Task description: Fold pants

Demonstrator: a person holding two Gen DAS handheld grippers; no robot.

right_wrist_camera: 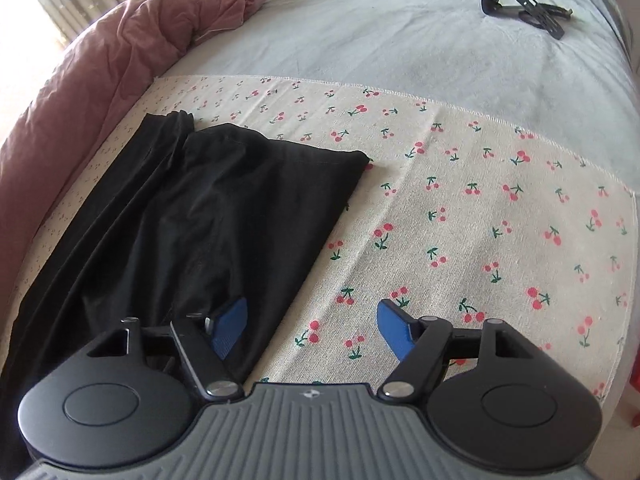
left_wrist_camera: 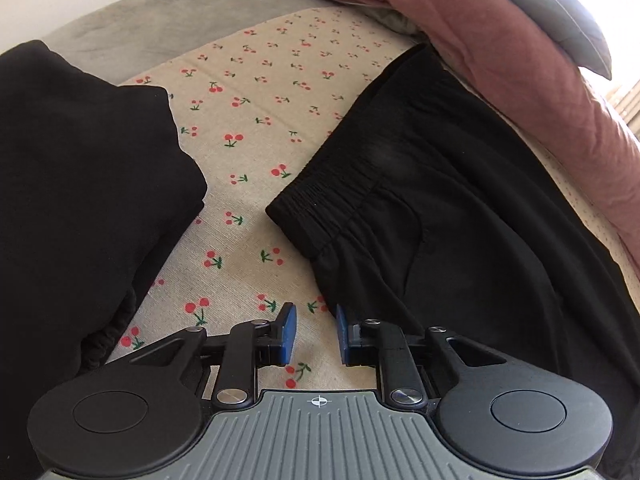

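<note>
Black pants (left_wrist_camera: 440,220) lie flat on a cherry-print cloth (left_wrist_camera: 256,120), with the elastic waistband (left_wrist_camera: 320,196) toward the middle of the left wrist view. My left gripper (left_wrist_camera: 316,334) is open and empty, just above the cloth beside the pants' near edge below the waistband. In the right wrist view the pants' legs (right_wrist_camera: 224,216) stretch away to the hems (right_wrist_camera: 280,146). My right gripper (right_wrist_camera: 312,328) is wide open and empty; its left finger (right_wrist_camera: 228,328) is over the pants' edge, its right finger (right_wrist_camera: 394,326) over the cloth (right_wrist_camera: 480,220).
A second black garment (left_wrist_camera: 80,184) lies folded at the left of the cloth. A pink duvet (left_wrist_camera: 500,40) is bunched along the far side, also in the right wrist view (right_wrist_camera: 100,72). A grey-blue bedspread (right_wrist_camera: 400,32) carries a black stand (right_wrist_camera: 524,4).
</note>
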